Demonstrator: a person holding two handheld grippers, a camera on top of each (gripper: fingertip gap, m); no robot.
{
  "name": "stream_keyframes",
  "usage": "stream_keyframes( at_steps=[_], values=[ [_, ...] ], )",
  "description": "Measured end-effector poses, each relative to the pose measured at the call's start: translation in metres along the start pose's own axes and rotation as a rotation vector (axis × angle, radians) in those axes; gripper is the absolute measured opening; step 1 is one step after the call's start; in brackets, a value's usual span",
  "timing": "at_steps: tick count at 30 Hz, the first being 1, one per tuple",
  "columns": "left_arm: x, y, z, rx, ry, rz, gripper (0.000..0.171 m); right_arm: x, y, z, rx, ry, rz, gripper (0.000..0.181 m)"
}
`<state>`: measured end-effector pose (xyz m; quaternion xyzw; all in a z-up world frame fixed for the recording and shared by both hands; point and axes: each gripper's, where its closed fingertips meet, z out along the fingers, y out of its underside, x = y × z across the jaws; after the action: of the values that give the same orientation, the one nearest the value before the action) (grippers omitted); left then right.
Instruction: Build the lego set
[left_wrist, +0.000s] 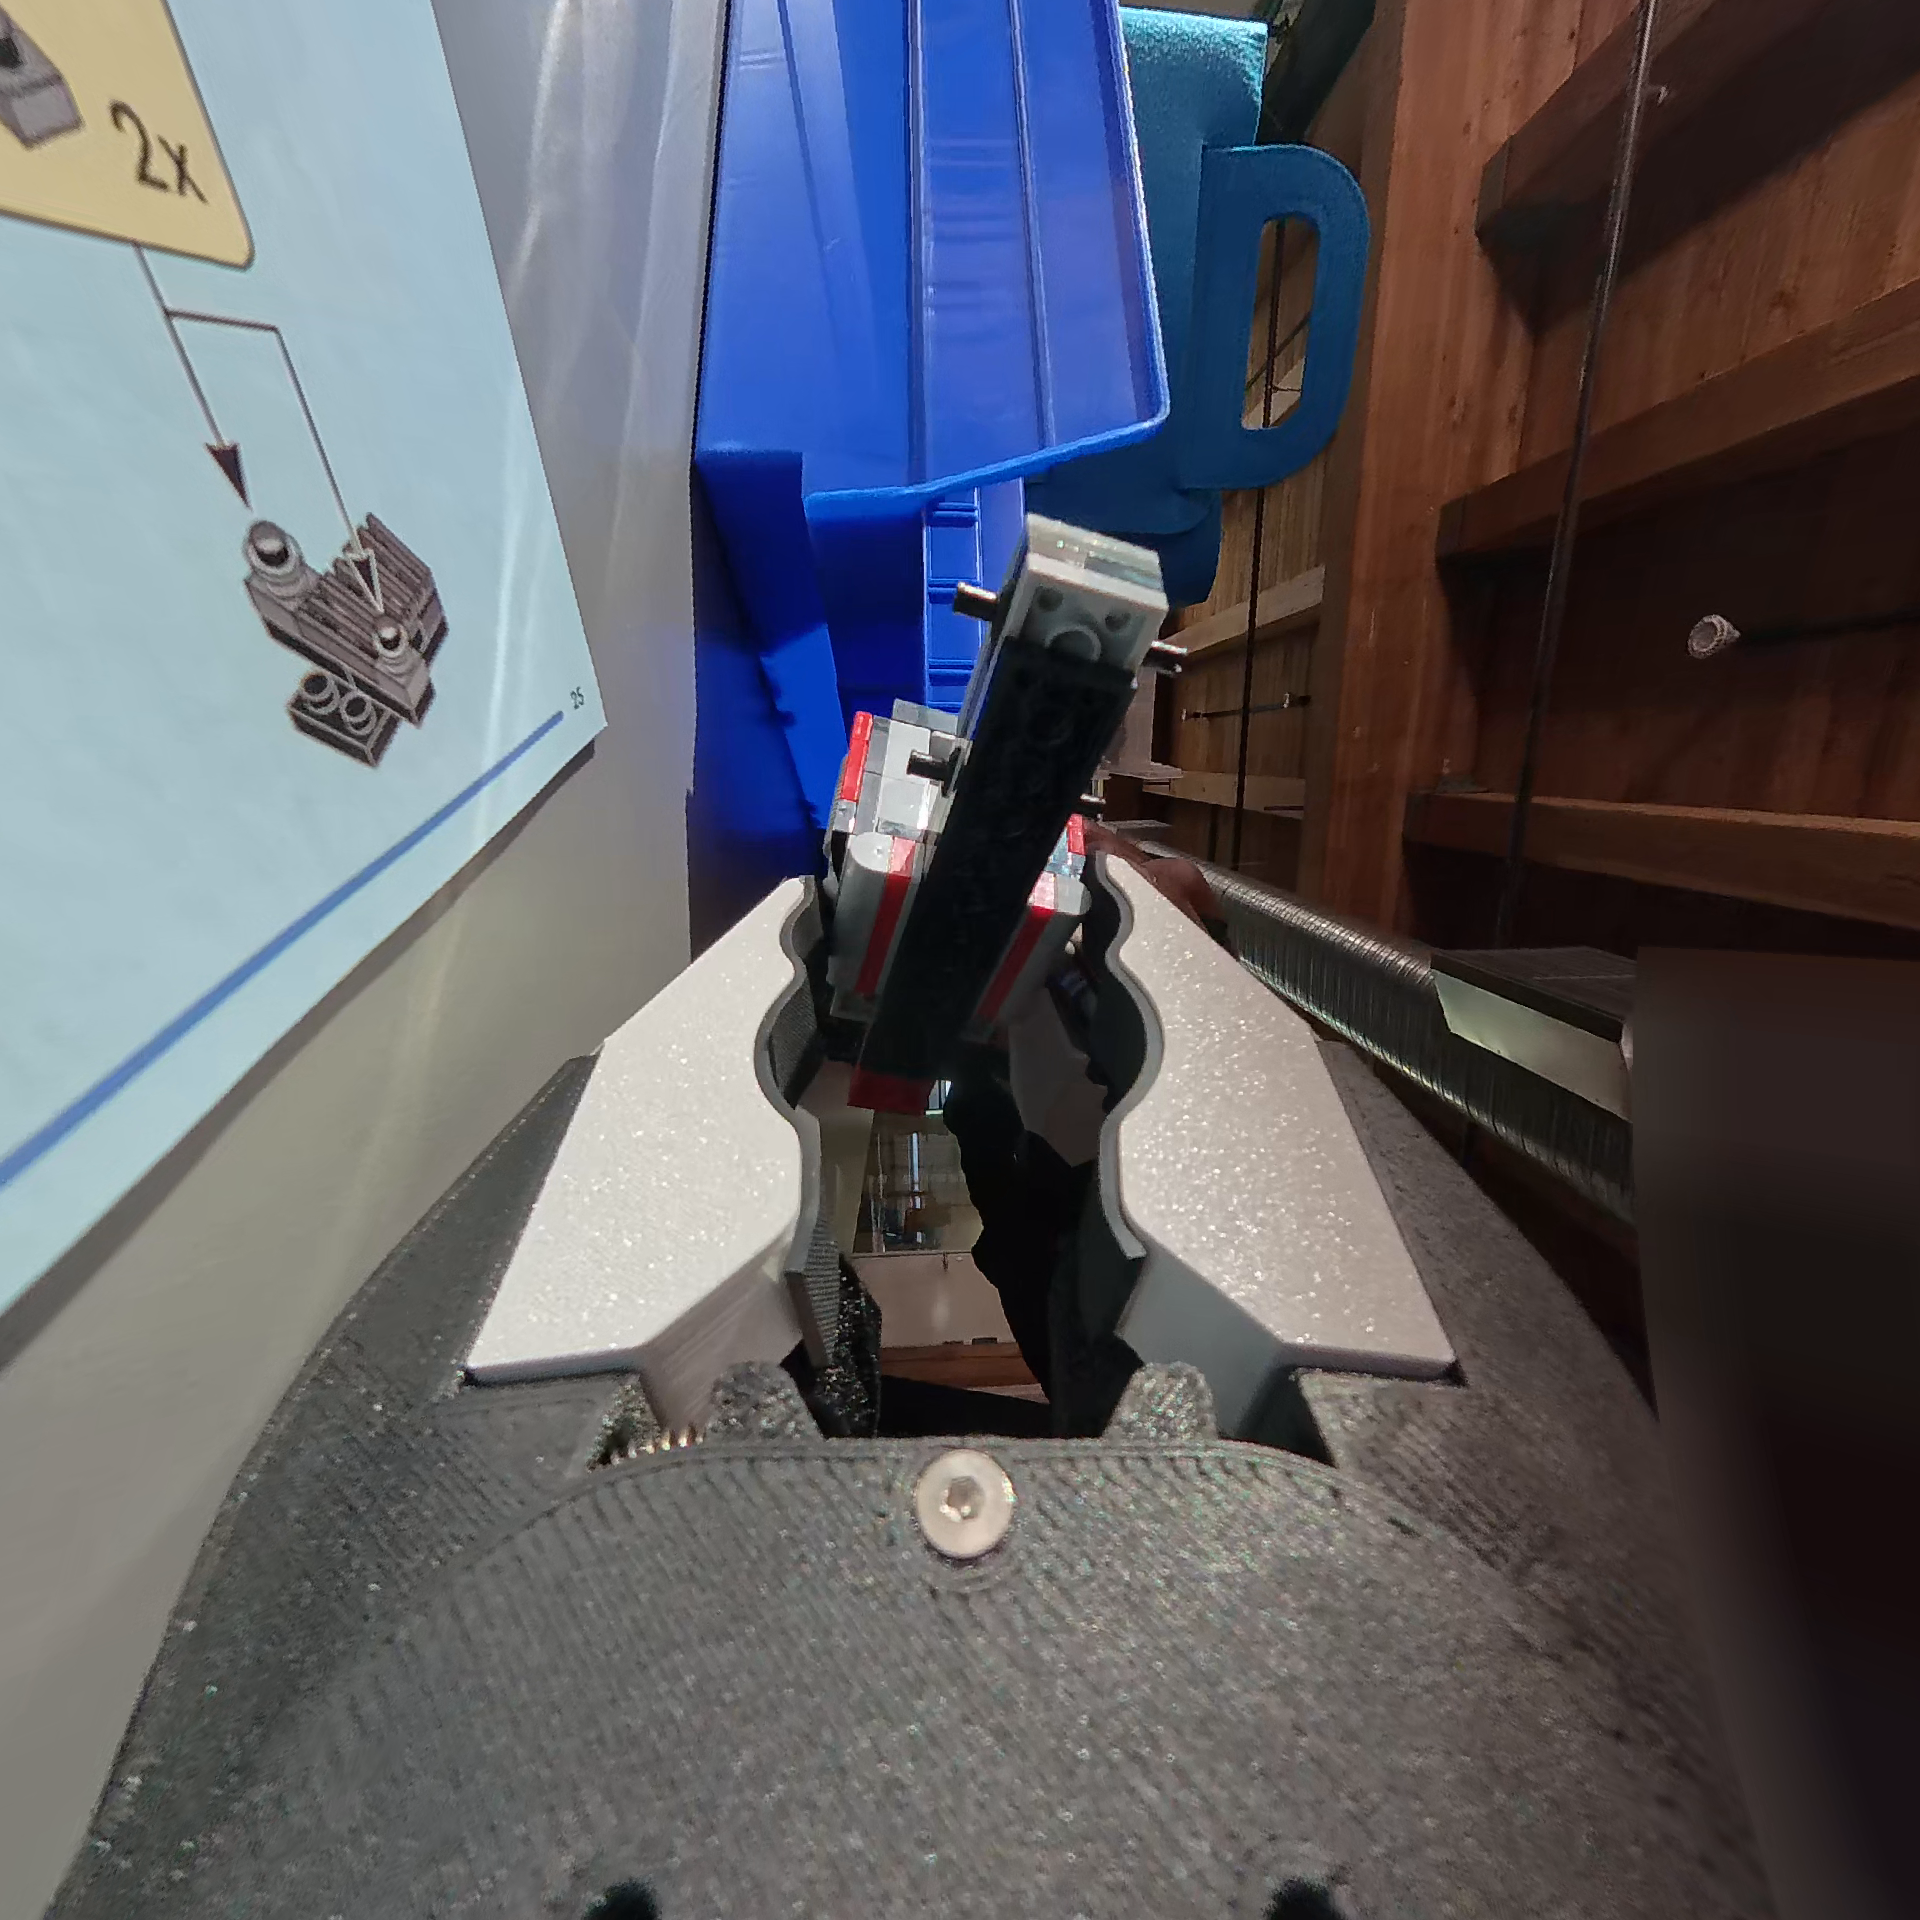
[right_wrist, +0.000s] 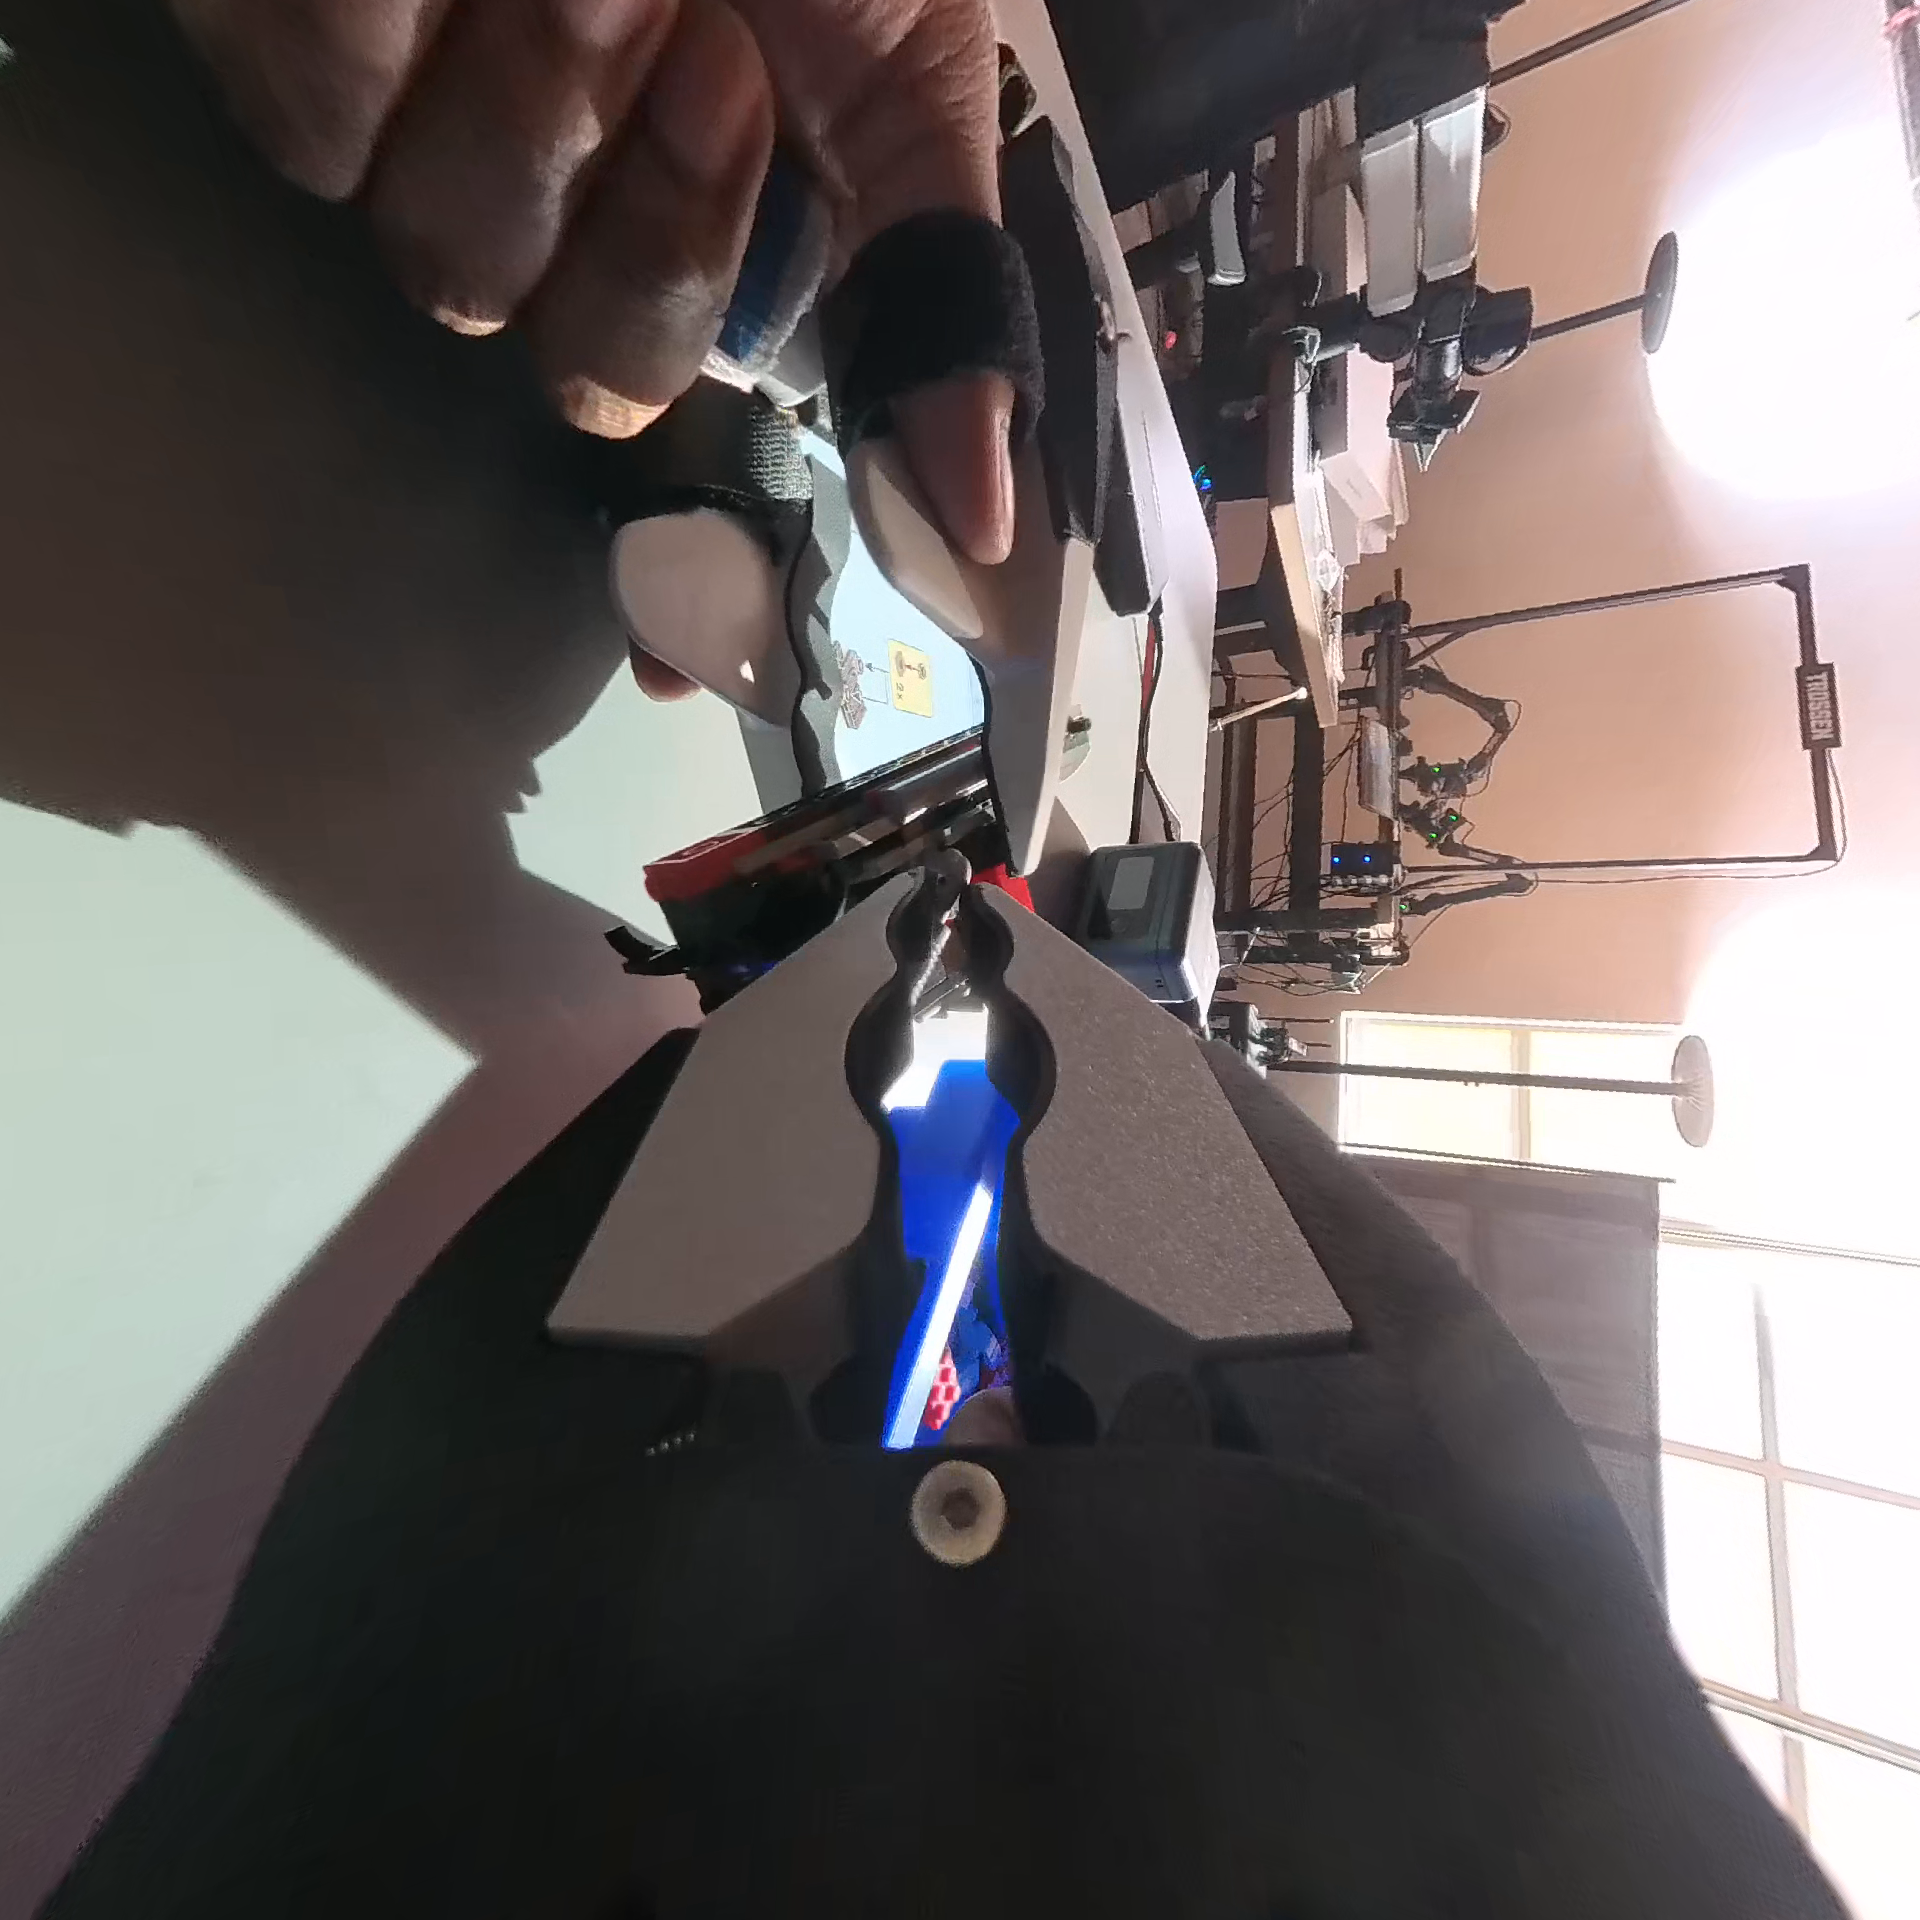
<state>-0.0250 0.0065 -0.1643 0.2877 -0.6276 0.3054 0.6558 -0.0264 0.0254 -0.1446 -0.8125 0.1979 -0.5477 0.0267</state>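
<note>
Clamping the lego model (left_wrist: 966, 883), left jaws; right jaws pinch a small dark piece (right_wrist: 943, 868).

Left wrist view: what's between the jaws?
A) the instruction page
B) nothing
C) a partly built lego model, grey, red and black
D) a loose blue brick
C: the left gripper is shut on the lego model, a long black piece with grey and red parts sticking out past the tips; the instruction page lies off to the side.
</note>
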Motion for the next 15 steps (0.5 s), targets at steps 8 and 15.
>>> stream_keyframes(
  at_steps=[8, 15],
  values=[
    [-0.0011, -0.0003, -0.0002, 0.002, -0.011, 0.012, 0.05, 0.0015, -0.0015, 0.0025, 0.022, -0.02, 0.068, 0.006],
    [-0.0022, -0.0019, -0.001, 0.007, -0.022, 0.025, 0.05, -0.0007, -0.005, 0.003, 0.048, -0.071, 0.197, 0.006]
  ],
)
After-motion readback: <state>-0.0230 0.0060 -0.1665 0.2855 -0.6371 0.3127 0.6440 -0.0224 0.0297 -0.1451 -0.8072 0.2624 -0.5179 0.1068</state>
